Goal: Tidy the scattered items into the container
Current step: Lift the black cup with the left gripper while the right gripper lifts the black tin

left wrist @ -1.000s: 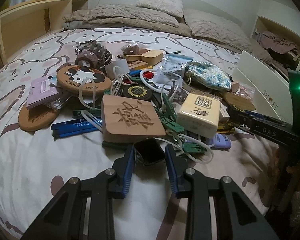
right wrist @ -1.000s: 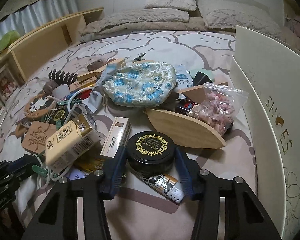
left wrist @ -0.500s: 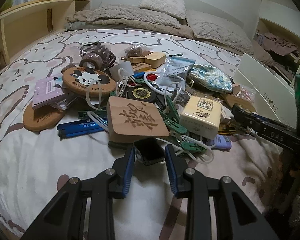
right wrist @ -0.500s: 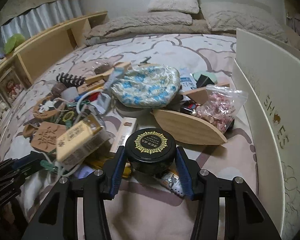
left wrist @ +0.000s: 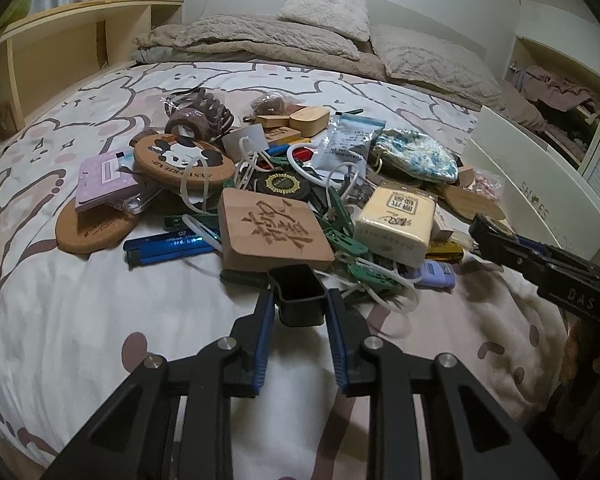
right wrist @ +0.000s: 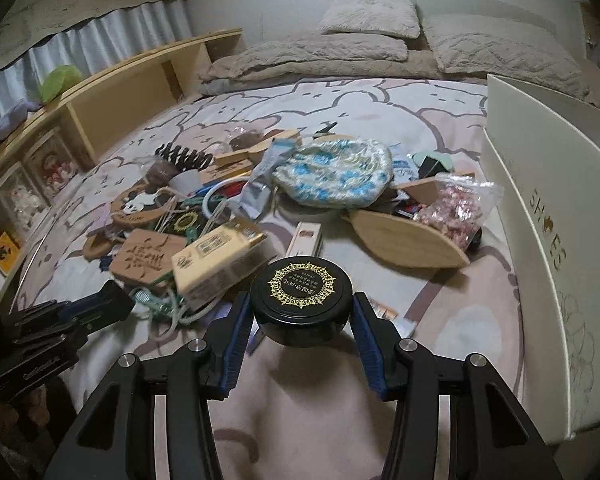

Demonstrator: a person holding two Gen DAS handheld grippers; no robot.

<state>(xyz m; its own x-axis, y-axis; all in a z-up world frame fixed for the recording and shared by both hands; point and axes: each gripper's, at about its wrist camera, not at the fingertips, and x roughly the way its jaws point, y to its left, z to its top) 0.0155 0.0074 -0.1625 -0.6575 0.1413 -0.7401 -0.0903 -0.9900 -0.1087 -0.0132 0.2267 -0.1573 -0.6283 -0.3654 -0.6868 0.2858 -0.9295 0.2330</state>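
A heap of small items lies on the bed. My left gripper (left wrist: 300,306) is shut on a small black square box (left wrist: 298,294) and holds it lifted at the heap's near edge, just before a carved wooden block (left wrist: 272,232). My right gripper (right wrist: 300,312) is shut on a round black tin with a gold emblem (right wrist: 301,298), raised above the sheet. The white box marked SHOES (right wrist: 548,240) stands upright at the right; it also shows in the left wrist view (left wrist: 536,196).
The heap holds a yellow packet (left wrist: 396,220), a blue floral pouch (right wrist: 334,176), a panda coaster (left wrist: 182,160), a wooden leaf-shaped tray (right wrist: 408,242), a bag of pink sweets (right wrist: 456,208), green pegs and white cords. A wooden shelf (right wrist: 112,96) runs along the left; pillows lie at the back.
Both grippers have lifted. The left one closed on the black box and raised it off the bed. The right one raised the black tin away from the items beneath it.
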